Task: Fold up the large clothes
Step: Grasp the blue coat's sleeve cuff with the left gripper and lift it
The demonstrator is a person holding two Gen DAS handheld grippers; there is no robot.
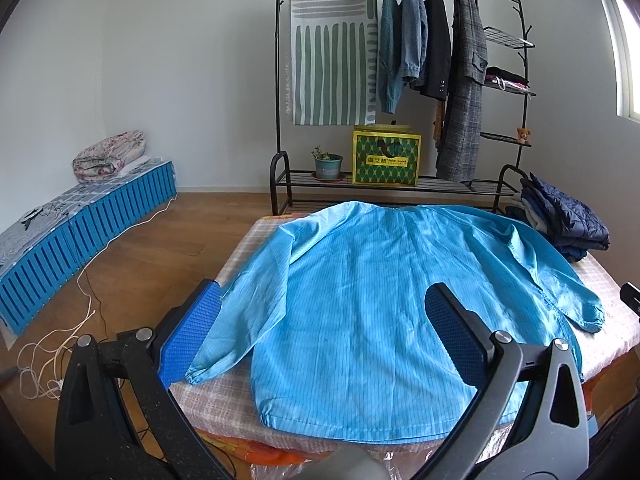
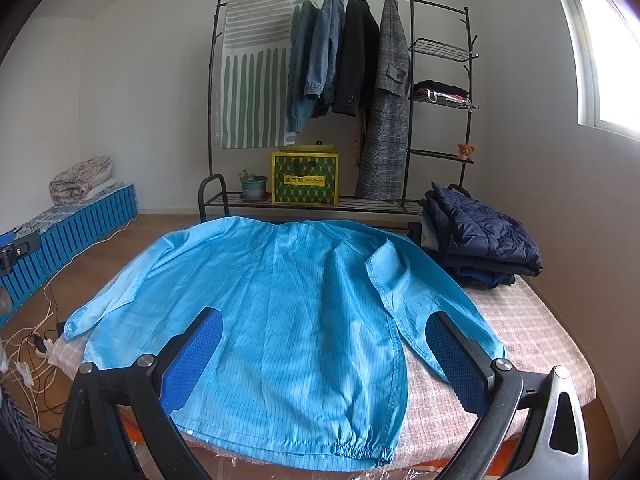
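Note:
A large light-blue long-sleeved jacket (image 1: pixel 360 292) lies spread flat, back up, on a table with a checked cloth (image 1: pixel 224 404); it also shows in the right wrist view (image 2: pixel 288 312). Both sleeves lie out along its sides, and the elastic hem is at the near edge. My left gripper (image 1: pixel 320 312) is open and empty, held above the jacket's near left part. My right gripper (image 2: pixel 324 340) is open and empty, above the jacket's near right part.
A stack of folded dark clothes (image 2: pixel 476 236) sits at the table's far right corner. A black clothes rack (image 1: pixel 400 80) with hanging coats, a yellow box and a plant pot stands behind. Blue crates (image 1: pixel 80 236) and loose cables (image 1: pixel 60 344) lie on the floor to the left.

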